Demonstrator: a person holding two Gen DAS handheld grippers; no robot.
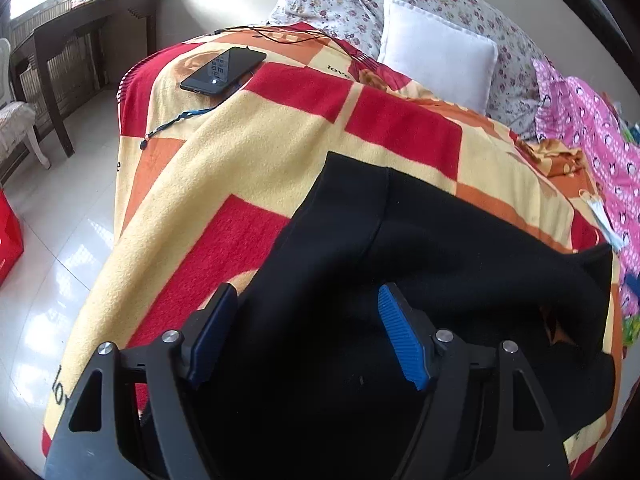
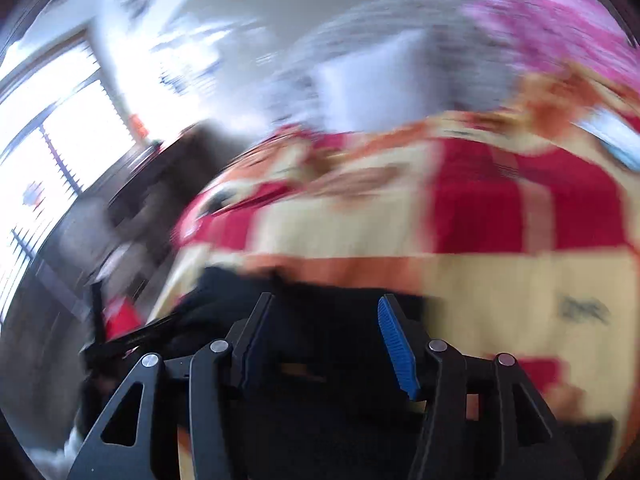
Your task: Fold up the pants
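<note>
Black pants [image 1: 420, 248] lie on a red, yellow and orange blanket [image 1: 248, 160] covering the bed. In the left wrist view the pants stretch from the bottom up to the middle, with a seam between the legs. My left gripper [image 1: 306, 300] is open above the near part of the pants, holding nothing. The right wrist view is heavily motion-blurred. My right gripper [image 2: 326, 308] is open, with black fabric [image 2: 320, 360] lying between and under its fingers.
A black phone [image 1: 224, 70] with a cable and a blue lanyard [image 1: 176, 122] lie on the blanket's far left. A white pillow [image 1: 438, 54], floral bedding [image 1: 340, 4] and pink pyjama cloth [image 1: 592, 136] sit behind. A dark desk [image 1: 80, 36] and a chair [image 1: 16, 120] stand to the left.
</note>
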